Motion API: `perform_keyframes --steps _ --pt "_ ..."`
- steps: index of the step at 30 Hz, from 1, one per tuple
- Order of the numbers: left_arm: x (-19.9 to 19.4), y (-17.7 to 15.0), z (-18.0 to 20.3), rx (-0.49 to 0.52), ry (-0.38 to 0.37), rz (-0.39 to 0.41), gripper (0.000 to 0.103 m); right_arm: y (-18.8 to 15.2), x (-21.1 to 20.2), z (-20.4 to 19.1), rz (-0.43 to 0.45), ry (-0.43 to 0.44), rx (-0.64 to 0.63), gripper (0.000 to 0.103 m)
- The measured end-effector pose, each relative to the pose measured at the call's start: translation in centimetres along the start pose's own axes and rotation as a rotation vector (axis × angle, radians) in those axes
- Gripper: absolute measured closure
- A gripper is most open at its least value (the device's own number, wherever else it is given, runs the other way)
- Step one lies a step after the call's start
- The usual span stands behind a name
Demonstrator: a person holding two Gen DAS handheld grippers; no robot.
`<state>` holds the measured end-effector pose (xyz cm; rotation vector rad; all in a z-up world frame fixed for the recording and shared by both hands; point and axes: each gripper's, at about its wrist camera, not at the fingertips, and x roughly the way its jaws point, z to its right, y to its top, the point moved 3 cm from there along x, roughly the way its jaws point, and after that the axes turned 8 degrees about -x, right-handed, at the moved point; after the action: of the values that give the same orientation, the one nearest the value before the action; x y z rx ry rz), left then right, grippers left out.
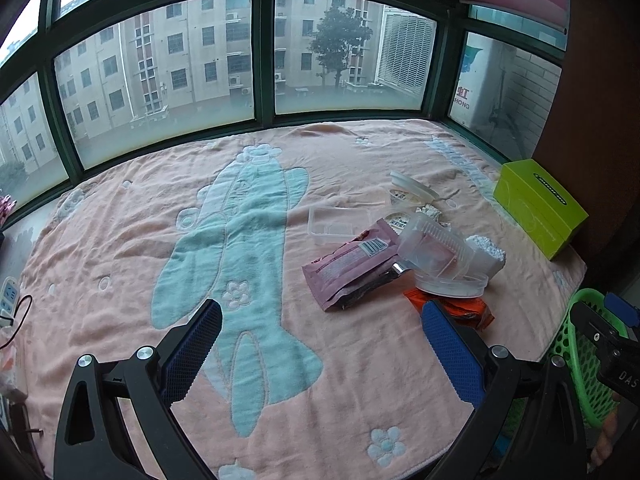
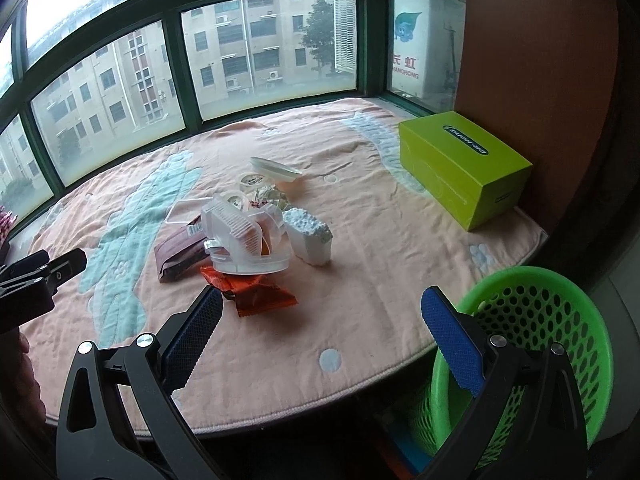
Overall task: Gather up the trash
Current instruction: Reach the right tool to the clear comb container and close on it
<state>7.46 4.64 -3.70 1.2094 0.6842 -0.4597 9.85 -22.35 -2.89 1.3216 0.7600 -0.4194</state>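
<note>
The orange wrapper [image 2: 256, 294], nearest piece of the trash pile, lies just ahead-left of the right gripper [image 2: 322, 310], long axis slanting across its released, empty fingers, green basket [image 2: 560, 312] to its right; the left gripper [image 1: 322, 322], equally spread, hangs farther off.

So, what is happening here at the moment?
A person holds two grippers above a pink blanket. Both the left gripper and the right gripper are open and empty. A pile of trash lies untouched on the blanket, and the green basket waits beside the edge.
</note>
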Motion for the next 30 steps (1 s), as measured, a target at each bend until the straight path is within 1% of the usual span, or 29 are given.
perform_keyframes --steps 3,6,12,16,18,23,30 --pt "0.5 0.1 -0.5 -0.008 0.010 -0.018 0.006 0.4 1.3 0.5 -0.018 0.026 0.012 0.005" --pt "0.9 0.2 -0.9 -0.014 0.019 -0.021 0.006 0.5 2.3 0.6 -0.036 0.052 0.014 0.007" --pt "2.2 0.5 -2.1 -0.040 0.033 -0.041 0.006 0.4 3.8 -1.3 -0.062 0.139 -0.008 0.009" --pt "2.6 0.6 -2.6 -0.041 0.044 -0.047 0.006 1.2 4.9 -2.8 -0.068 0.190 -0.031 0.010" --pt "2.8 0.7 -2.9 -0.045 0.049 -0.052 0.006 2.0 5.4 -3.6 -0.060 0.199 -0.052 0.011" --pt "3.4 0.9 -4.0 -0.057 0.056 -0.055 0.006 3.9 7.5 -5.5 -0.071 0.223 -0.106 0.016" --pt "4.6 1.0 -5.5 -0.069 0.076 -0.075 0.006 5.8 10.9 -8.4 -0.111 0.222 -0.239 0.026"
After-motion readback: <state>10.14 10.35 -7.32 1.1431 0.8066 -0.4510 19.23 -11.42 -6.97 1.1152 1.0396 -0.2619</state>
